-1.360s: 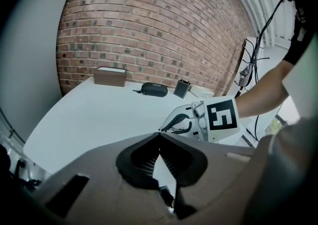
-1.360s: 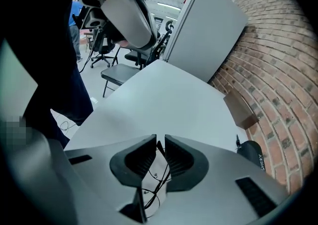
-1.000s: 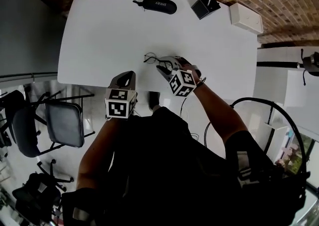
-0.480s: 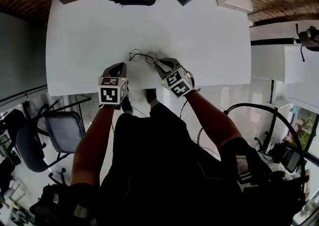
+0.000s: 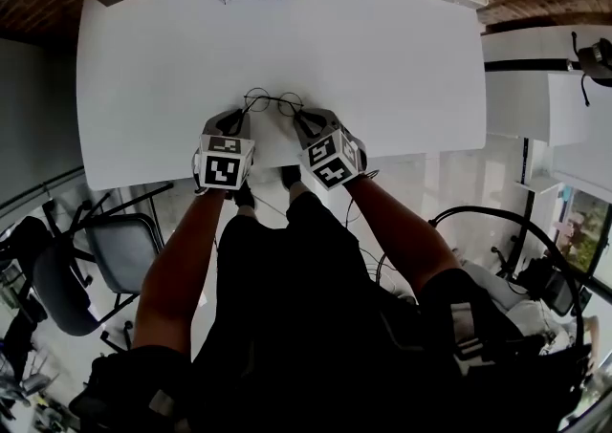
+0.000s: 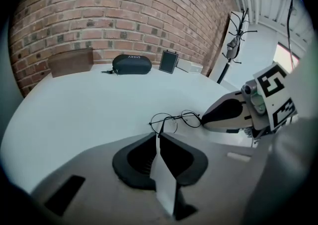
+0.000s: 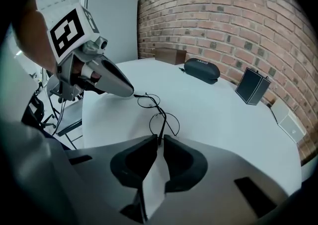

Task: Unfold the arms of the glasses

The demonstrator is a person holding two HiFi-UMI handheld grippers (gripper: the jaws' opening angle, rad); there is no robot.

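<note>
The left gripper is clenched tight on one end of the wire-rimmed glasses, which sit near the middle of the white tabletop's near edge. The right gripper has just been closing its jaws. They stand a narrow slit apart with a thin arm of the glasses between them, not plainly pinched. Both forearms reach forward side by side, grippers tilted steeply down, tips converging on the glasses.
</note>
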